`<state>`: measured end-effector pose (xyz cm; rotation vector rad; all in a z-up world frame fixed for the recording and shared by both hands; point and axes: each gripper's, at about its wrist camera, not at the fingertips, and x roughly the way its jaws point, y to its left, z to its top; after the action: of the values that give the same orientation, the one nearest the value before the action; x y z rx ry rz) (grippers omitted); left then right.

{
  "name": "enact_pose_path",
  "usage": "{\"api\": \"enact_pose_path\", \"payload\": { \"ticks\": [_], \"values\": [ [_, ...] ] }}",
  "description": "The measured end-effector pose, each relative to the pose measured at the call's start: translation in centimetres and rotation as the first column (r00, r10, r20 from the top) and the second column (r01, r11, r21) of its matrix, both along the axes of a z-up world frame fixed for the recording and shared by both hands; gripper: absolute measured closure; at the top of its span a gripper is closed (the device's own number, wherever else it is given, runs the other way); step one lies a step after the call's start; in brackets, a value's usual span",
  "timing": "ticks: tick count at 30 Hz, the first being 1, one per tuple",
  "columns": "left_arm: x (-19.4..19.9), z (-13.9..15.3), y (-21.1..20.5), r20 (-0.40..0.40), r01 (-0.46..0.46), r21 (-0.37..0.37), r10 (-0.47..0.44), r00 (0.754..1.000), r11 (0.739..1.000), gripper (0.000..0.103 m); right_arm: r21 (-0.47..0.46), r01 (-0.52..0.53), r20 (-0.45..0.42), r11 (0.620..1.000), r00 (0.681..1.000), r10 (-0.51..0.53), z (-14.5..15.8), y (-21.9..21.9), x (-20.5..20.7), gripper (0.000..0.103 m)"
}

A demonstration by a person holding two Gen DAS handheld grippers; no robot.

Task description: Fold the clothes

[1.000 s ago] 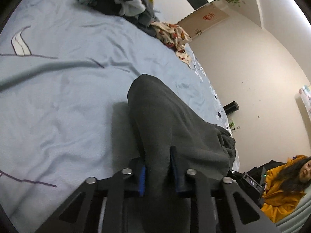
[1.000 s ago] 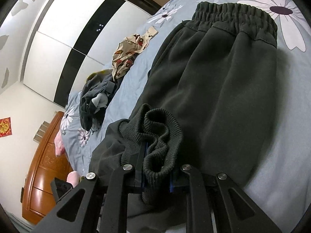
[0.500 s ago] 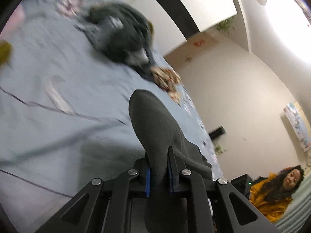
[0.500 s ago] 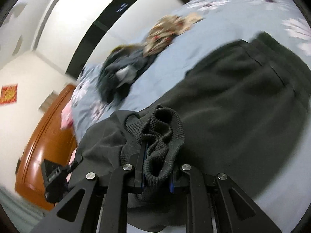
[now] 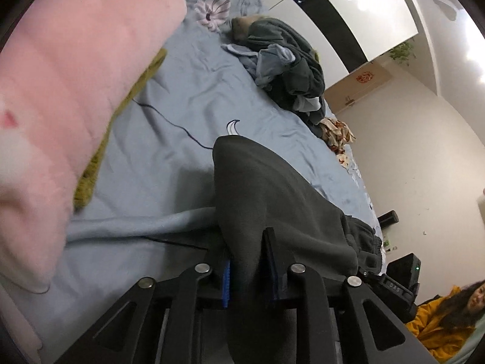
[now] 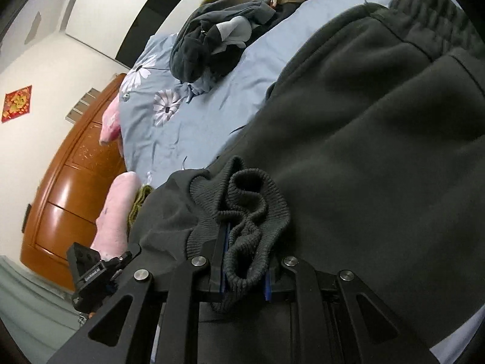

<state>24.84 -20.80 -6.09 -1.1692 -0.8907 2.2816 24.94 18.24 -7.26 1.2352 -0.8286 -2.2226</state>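
Dark grey sweatpants (image 6: 379,157) lie on the blue bedsheet (image 6: 212,109), their elastic waistband (image 6: 436,21) at the far end. My right gripper (image 6: 245,261) is shut on the ribbed leg cuff (image 6: 251,212), held over the pant body. My left gripper (image 5: 247,257) is shut on a fold of the same sweatpants (image 5: 266,188), which drapes forward over the jaws onto the blue bedsheet (image 5: 188,97). The left gripper's body (image 6: 91,276) shows at the lower left of the right wrist view.
A pile of dark and pale clothes (image 5: 285,66) and a patterned garment (image 5: 336,130) lie farther up the bed. A pink quilt (image 5: 60,100) with an olive cloth (image 5: 100,151) under it fills the left. A wooden headboard (image 6: 69,188) stands behind. A person in yellow (image 5: 445,318) sits at lower right.
Both grippers, still holding the sweatpants, have swung so the views turned: the pink quilt now fills the left wrist view, and the headboard and more bed show in the right wrist view.
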Motion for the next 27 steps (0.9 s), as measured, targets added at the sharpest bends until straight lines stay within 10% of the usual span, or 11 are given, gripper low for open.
{"api": "enact_pose_path", "payload": {
  "ticks": [8, 15, 24, 27],
  "values": [
    [3.7, 4.9, 1.2, -0.116, -0.059, -0.290, 0.026, 0.993, 0.955, 0.064, 0.084, 0.142, -0.131, 0.986, 0.983, -0.131, 3.6, 7.1, 4.7, 0.045],
    [2.7, 8.0, 13.6, -0.220, 0.098, -0.410, -0.202, 0.954, 0.907, 0.059, -0.032, 0.310, -0.117, 0.950, 0.943, -0.311, 3.4, 13.4, 6.6, 0.044],
    [-0.8, 2.5, 23.8, -0.016, 0.214, -0.542, -0.265, 0.964, 0.813, 0.057, -0.049, 0.412, -0.042, 0.910, 0.909, -0.414, 1.3, 16.2, 5.6, 0.043],
    [-0.6, 2.9, 21.8, -0.015, 0.226, -0.445, -0.260, 0.966, 0.867, 0.057, -0.079, 0.407, -0.023, 0.910, 0.912, -0.410, 0.1, 16.0, 4.0, 0.043]
  ]
}}
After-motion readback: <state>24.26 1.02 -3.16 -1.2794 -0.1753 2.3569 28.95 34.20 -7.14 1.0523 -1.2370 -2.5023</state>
